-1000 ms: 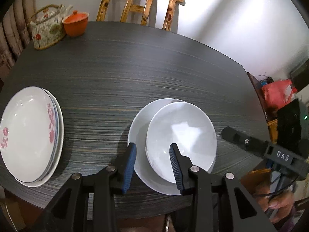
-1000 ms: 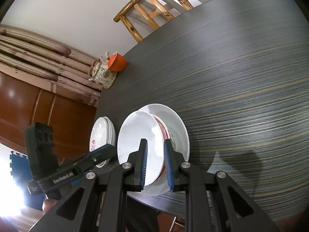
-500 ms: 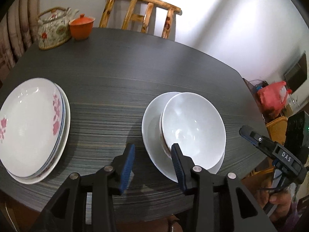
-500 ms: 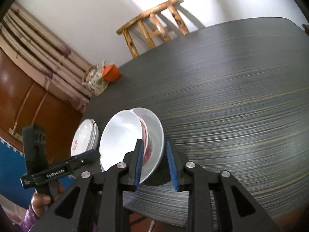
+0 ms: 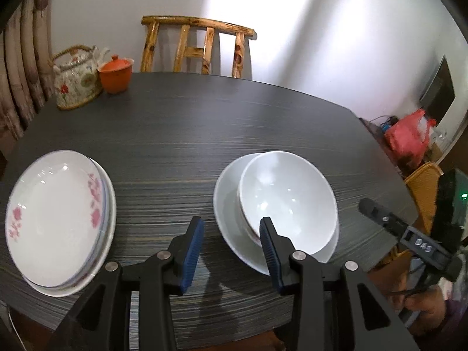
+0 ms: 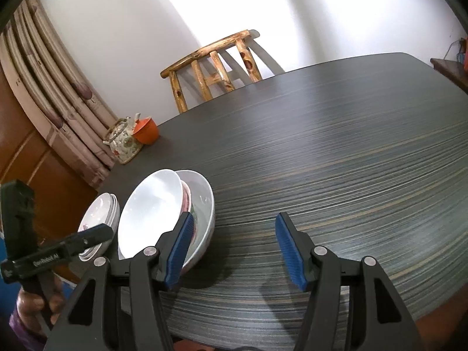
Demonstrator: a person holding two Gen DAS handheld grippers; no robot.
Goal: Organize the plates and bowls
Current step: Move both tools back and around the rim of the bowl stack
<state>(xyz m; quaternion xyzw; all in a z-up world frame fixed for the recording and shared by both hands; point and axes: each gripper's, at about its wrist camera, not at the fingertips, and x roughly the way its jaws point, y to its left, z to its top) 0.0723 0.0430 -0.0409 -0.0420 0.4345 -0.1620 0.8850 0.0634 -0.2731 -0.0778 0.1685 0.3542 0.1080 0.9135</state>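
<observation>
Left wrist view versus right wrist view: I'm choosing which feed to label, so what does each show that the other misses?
Only the left wrist view shows the red bag and the floral plates' full face. Only the right wrist view shows the wooden cabinet and the pink-patterned bowl under the white bowl. Both show the teapot, orange cup, chair and both open claws.

Home dining room: table (image 5: 234,122), chair (image 5: 199,46), teapot (image 5: 77,79)
</observation>
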